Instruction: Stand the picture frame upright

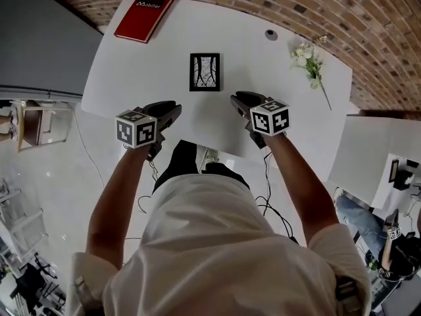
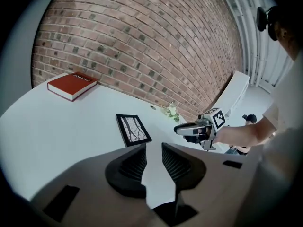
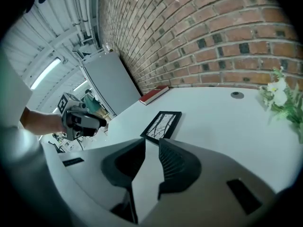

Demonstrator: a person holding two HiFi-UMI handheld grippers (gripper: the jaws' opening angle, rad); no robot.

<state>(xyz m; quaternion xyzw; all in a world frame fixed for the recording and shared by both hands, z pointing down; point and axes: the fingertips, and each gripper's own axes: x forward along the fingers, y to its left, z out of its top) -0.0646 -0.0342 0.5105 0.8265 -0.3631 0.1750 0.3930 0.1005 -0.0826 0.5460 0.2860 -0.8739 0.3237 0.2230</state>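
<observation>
White short-sleeved shirt (image 1: 217,242); black left tool (image 1: 175,106) and right tool (image 1: 235,99) carry cubes (image 1: 136,128) (image 1: 270,116) (black-and-white markers).

White table (image 1: 125,78): one. On it:
- picture frame (image 1: 204,72), one, dead centre
- red book (image 1: 144,16), one, 11 o'clock
- small grey round disc (image 1: 271,35), one, 1 o'clock
- sprig of white flowers (image 1: 309,62), one, 2 o'clock

Hand-held grippers, two: left gripper (image 1: 175,108) at 7 o'clock, right gripper (image 1: 236,100) at 5 o'clock.
Marker cubes (image 1: 136,128): two, one per gripper.
</observation>
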